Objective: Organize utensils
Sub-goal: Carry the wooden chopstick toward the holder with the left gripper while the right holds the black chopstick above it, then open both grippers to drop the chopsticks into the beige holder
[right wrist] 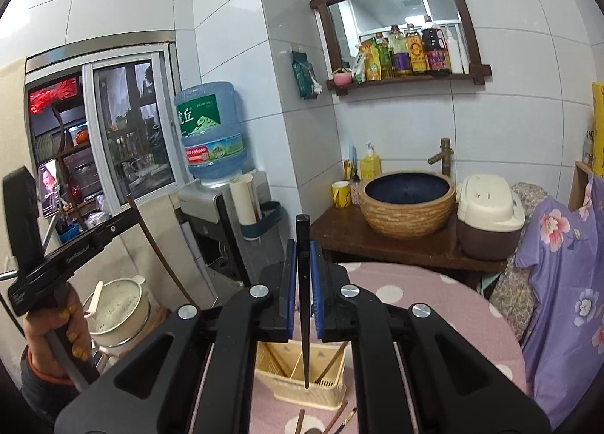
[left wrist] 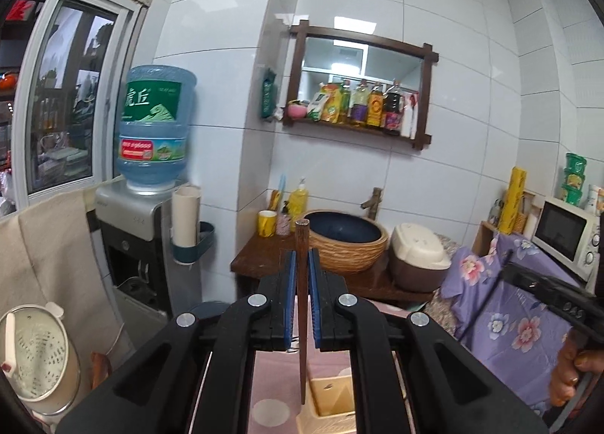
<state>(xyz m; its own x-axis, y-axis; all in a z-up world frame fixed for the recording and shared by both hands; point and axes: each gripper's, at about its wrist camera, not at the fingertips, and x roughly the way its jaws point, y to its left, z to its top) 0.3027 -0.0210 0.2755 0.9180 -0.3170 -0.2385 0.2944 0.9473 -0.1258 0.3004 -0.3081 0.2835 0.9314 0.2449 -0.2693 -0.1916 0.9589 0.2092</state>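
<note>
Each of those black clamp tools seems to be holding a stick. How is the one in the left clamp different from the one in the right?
The brown wooden chopstick in the left gripper is reddish-brown with a matte grain; the black chopstick in the right gripper is glossy and dark. Both stand upright, thick end up, pinched between blue pads, tips hanging over the beige plastic utensil holder on the pink dotted tablecloth.
</note>
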